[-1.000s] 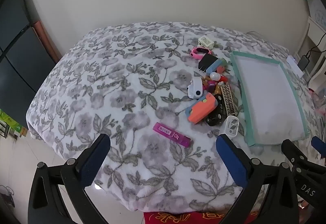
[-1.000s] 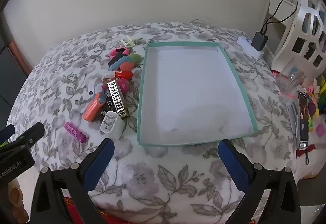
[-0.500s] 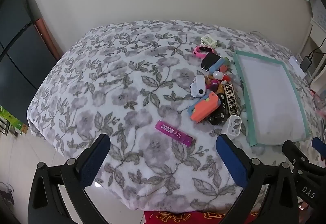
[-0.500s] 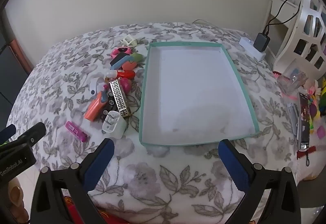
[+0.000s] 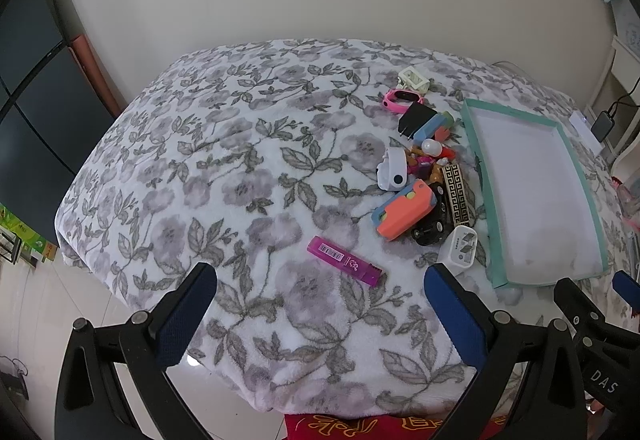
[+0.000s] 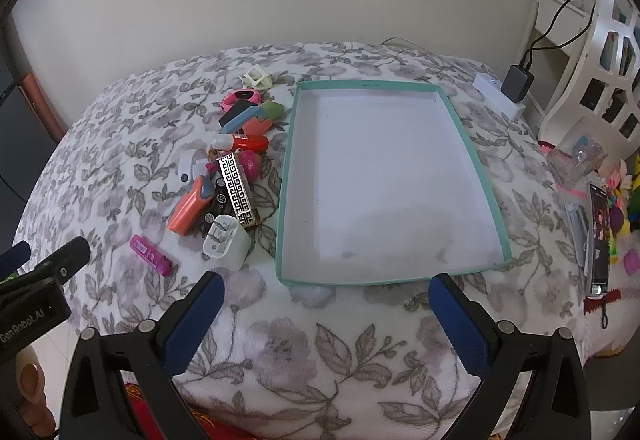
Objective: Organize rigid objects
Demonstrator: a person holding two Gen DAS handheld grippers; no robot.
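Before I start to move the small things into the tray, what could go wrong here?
1. The pile is crowded: things touch and overlap, so closing the jaws on one may drag or knock its neighbours.
2. The blanket looks soft, so a flat piece like the purple bar may sink and be hard to pinch.
3. The tray has a raised rim; a low carry could bump it.
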